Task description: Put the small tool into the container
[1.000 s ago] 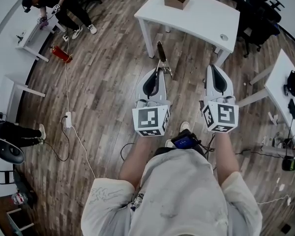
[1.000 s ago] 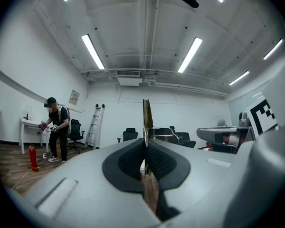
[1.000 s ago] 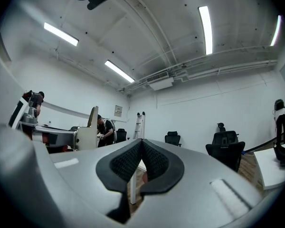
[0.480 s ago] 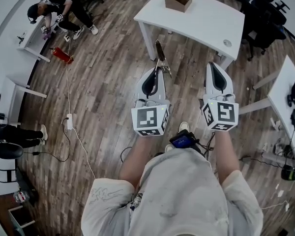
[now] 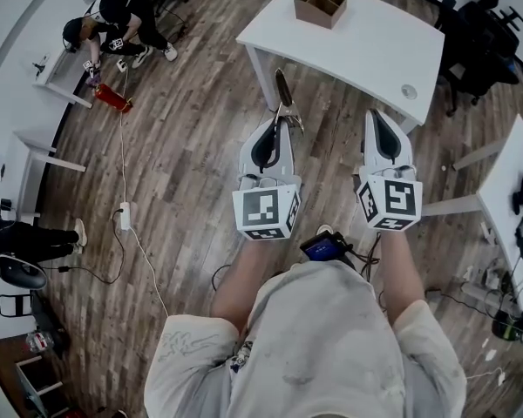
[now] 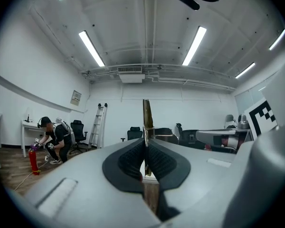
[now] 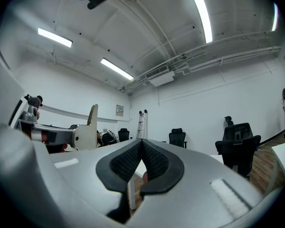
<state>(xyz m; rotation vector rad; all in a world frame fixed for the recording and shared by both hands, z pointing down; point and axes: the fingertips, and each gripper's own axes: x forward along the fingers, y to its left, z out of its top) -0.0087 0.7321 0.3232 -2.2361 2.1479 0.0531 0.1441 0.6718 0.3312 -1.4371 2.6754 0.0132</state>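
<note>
My left gripper [image 5: 278, 125] is shut on a small flat-bladed tool [image 5: 284, 89], which sticks forward over the wooden floor. In the left gripper view the tool's thin blade [image 6: 146, 116] stands upright, pinched between the dark pads [image 6: 133, 158]. My right gripper [image 5: 374, 117] is held level beside it, shut, with nothing in it; in its own view the pads [image 7: 154, 161] meet at the tip. The container, a brown wooden box [image 5: 320, 3] with compartments, sits on the far end of a white table [image 5: 357, 46] ahead of both grippers.
A small round object [image 5: 408, 91] lies near the table's right corner. A person [image 5: 113, 16] crouches at the far left by a red fire extinguisher [image 5: 111, 98]. A cable and power strip [image 5: 122, 216] lie on the floor. Office chairs [image 5: 475, 33] and another table [image 5: 510, 159] stand at right.
The view has shifted slightly, so the table and box sit a little lower and further right. Both grippers keep the same pose. The person at the far left has moved toward the extinguisher.
</note>
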